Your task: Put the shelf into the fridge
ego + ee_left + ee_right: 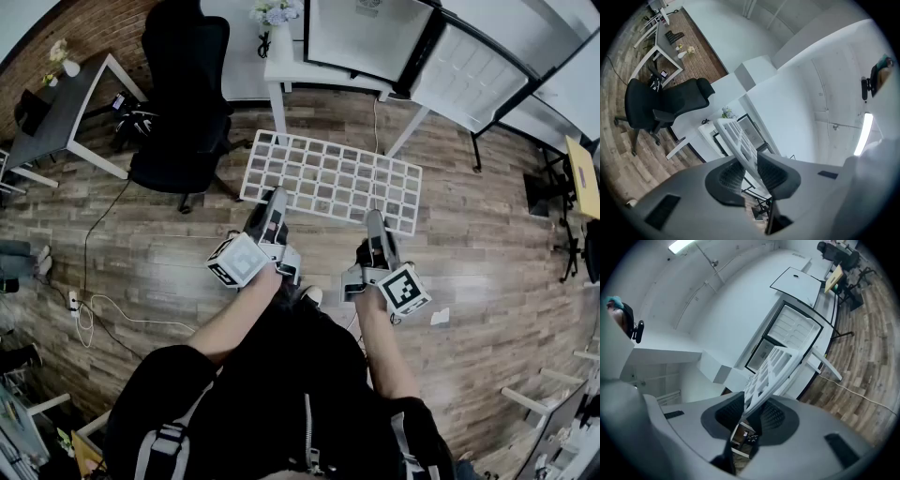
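Observation:
A white grid shelf (328, 180) hangs flat above the wooden floor, held by its near edge. My left gripper (275, 203) is shut on that edge near the left end, and my right gripper (375, 221) is shut on it further right. In the left gripper view the shelf (736, 136) runs away from between the pads of the left gripper (750, 171). The right gripper view shows the shelf (771, 371) clamped the same way in the right gripper (751, 411). Ahead stands the white fridge (361, 36) with its door (461, 67) swung open.
A black office chair (183, 94) stands at the left, close to the shelf's far left corner. A small white table (309, 73) with a flower vase stands just in front of the fridge. A grey desk (56, 117) and a floor cable (94, 309) lie further left.

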Action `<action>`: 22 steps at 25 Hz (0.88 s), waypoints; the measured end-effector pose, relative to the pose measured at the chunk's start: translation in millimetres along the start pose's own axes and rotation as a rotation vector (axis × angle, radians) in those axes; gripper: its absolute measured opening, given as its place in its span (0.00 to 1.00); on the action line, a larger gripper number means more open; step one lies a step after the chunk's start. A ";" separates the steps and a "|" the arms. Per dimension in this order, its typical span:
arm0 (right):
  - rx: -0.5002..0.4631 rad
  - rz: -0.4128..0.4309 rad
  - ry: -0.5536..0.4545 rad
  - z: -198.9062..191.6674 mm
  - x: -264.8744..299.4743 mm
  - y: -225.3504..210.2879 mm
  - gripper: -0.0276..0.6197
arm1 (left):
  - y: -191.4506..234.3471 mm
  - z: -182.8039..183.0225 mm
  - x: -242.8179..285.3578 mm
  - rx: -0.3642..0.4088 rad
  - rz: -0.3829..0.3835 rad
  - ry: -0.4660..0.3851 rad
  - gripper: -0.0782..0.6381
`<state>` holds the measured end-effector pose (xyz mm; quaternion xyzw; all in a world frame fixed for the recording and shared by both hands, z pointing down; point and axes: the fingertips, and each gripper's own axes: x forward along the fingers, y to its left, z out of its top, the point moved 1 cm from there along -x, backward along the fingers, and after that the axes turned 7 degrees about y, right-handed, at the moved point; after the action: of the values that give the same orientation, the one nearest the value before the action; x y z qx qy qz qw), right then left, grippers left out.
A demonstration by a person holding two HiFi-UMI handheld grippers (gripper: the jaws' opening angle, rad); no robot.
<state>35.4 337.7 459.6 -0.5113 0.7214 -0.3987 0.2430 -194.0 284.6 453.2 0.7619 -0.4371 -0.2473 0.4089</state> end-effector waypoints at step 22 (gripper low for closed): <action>-0.025 0.003 0.040 5.7 -5.3 -14.8 0.21 | -3.8 -13.1 11.9 0.083 -0.002 0.100 0.25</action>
<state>49.7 338.5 468.3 -0.5052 0.7318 -0.3995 0.2227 -176.8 280.7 456.9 0.7900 -0.4253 -0.1910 0.3981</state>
